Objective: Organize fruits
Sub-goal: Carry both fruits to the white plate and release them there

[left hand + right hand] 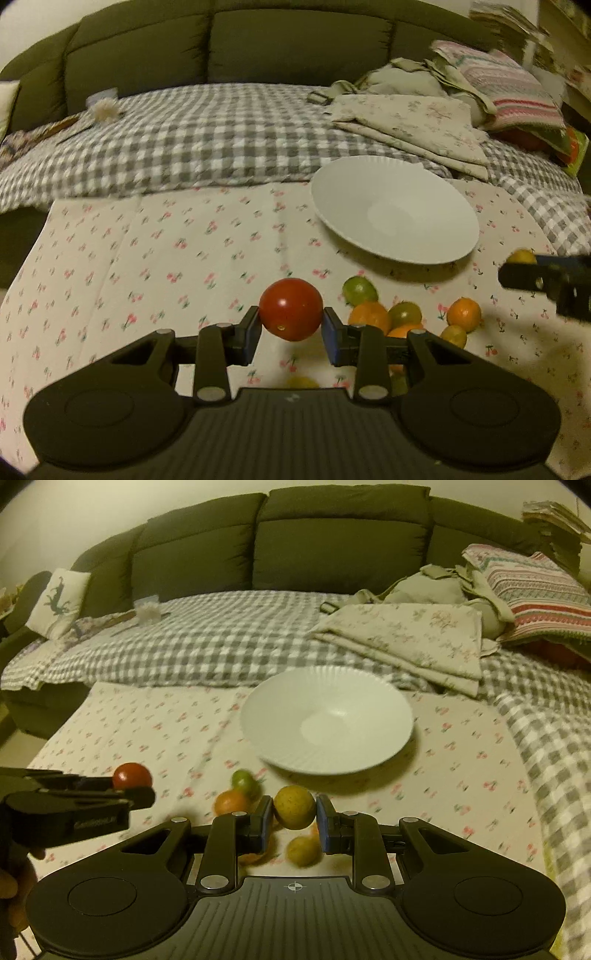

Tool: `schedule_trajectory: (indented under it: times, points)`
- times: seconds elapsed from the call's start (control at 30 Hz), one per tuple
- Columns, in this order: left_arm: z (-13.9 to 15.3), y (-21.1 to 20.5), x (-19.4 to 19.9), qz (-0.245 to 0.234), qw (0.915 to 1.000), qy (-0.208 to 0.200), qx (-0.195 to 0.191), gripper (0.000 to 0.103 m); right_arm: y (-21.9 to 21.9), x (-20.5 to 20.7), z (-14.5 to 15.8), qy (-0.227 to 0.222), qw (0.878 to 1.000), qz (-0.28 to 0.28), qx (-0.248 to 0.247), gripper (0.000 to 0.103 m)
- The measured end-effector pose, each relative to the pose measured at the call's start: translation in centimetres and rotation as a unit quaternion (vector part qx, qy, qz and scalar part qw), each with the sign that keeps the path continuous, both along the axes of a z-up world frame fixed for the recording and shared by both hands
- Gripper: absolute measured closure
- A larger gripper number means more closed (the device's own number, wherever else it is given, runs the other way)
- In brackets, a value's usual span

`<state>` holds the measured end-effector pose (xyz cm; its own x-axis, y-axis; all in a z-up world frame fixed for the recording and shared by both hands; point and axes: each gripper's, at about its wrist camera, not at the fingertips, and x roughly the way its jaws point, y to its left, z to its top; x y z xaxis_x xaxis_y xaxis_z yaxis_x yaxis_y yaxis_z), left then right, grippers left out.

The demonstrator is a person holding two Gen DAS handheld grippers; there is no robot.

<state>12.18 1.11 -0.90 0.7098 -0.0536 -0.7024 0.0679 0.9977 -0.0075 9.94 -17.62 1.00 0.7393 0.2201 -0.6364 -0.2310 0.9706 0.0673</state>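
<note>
My left gripper [291, 316] is shut on a red tomato [290, 308], held above the cherry-print cloth [166, 258]. That tomato [132, 775] also shows at the left of the right wrist view, in the left gripper [127, 788]. My right gripper [294, 810] is shut on a small yellow fruit [294, 806]. The right gripper [517, 267] enters the left wrist view from the right with the yellow fruit [521, 255]. A white ribbed plate [394, 209] [327, 720] lies empty beyond both. Several loose orange, green and yellow fruits [404, 314] [236, 797] lie on the cloth below the grippers.
A grey checked blanket [207, 140] covers the green sofa [229, 48] behind the cloth. Folded floral cloths [410, 125] and a striped pillow [506, 85] are piled at the back right. A hand [14, 882] holds the left gripper's handle at the left edge.
</note>
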Motion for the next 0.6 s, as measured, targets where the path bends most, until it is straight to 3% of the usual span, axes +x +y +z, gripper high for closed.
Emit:
schedule_trajectory:
  times: [0.37,0.6]
  points:
    - [0.2,-3.6,4.9,-0.071,0.9951,-0.058,0.036,0.069,-2.7,5.8,-1.5,0.015,0.999,-0.016,0.035,0.080]
    - [-1.2,-5.3,7.7,-0.105,0.9927,-0.055,0.022,0.069,-2.1,8.2,-2.6,0.009,1.000,-0.008,0.019,0.080]
